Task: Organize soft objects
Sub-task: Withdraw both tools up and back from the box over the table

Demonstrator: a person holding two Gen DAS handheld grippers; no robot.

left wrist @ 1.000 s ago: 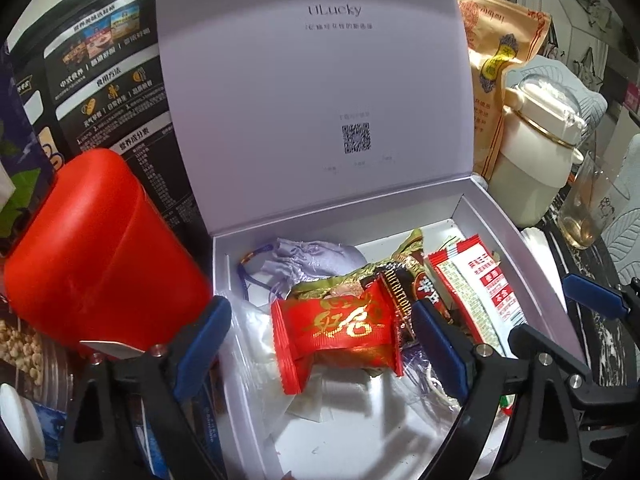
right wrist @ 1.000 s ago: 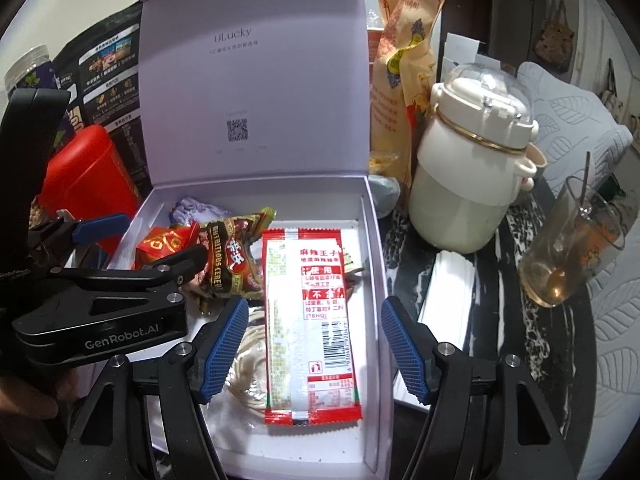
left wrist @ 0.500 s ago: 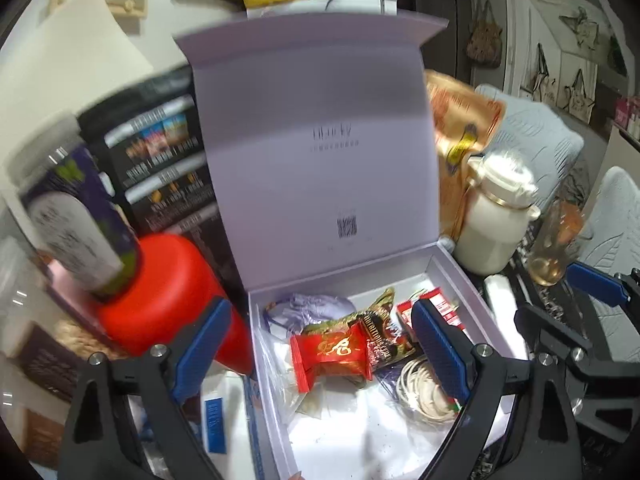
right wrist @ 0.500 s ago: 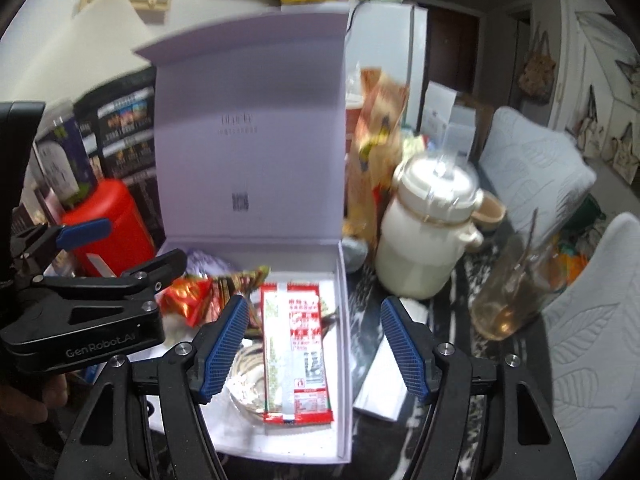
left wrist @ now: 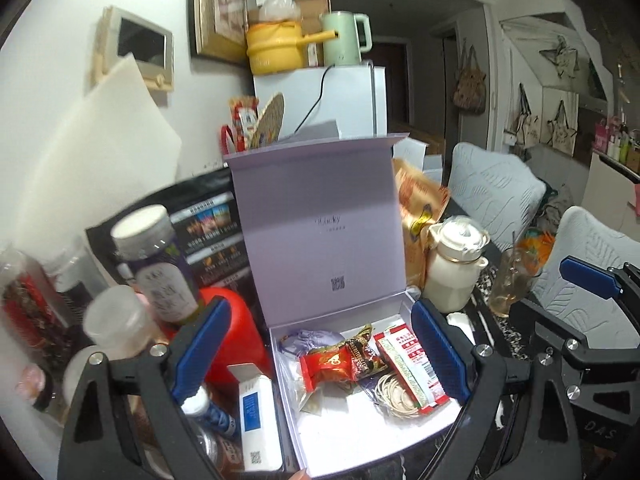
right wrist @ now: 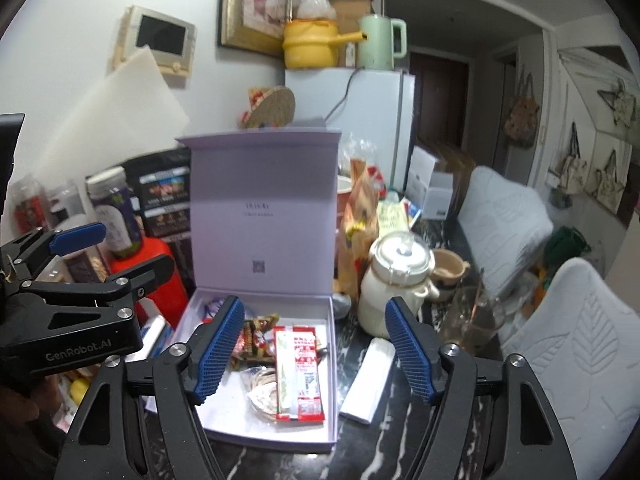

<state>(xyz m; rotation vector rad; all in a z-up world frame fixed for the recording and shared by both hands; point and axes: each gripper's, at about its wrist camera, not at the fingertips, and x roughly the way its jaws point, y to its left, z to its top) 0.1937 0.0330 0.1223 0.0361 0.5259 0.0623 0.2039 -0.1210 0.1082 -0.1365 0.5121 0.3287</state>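
Both the left gripper (left wrist: 318, 354) and the right gripper (right wrist: 314, 350) hang empty with jaws spread, the right's having just widened, above the open box (right wrist: 320, 438) whose packets (left wrist: 330, 368), apparently already gathered, lie below them.

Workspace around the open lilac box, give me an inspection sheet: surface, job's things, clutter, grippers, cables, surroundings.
Surface: black marbled tabletop, crowded.
Job's things: lilac box with lid upright; inside lie a red-and-white sachet, a red candy pack, a brown wrapper, a lilac pouch and rubber bands.
Clutter: cream jar, glass, red container, white folded paper beside the box.
Grippers: left gripper and right gripper both above the box, jaws open, nothing between them.
Cables: black cord down the white fridge.
Surroundings: white chairs, framed picture.
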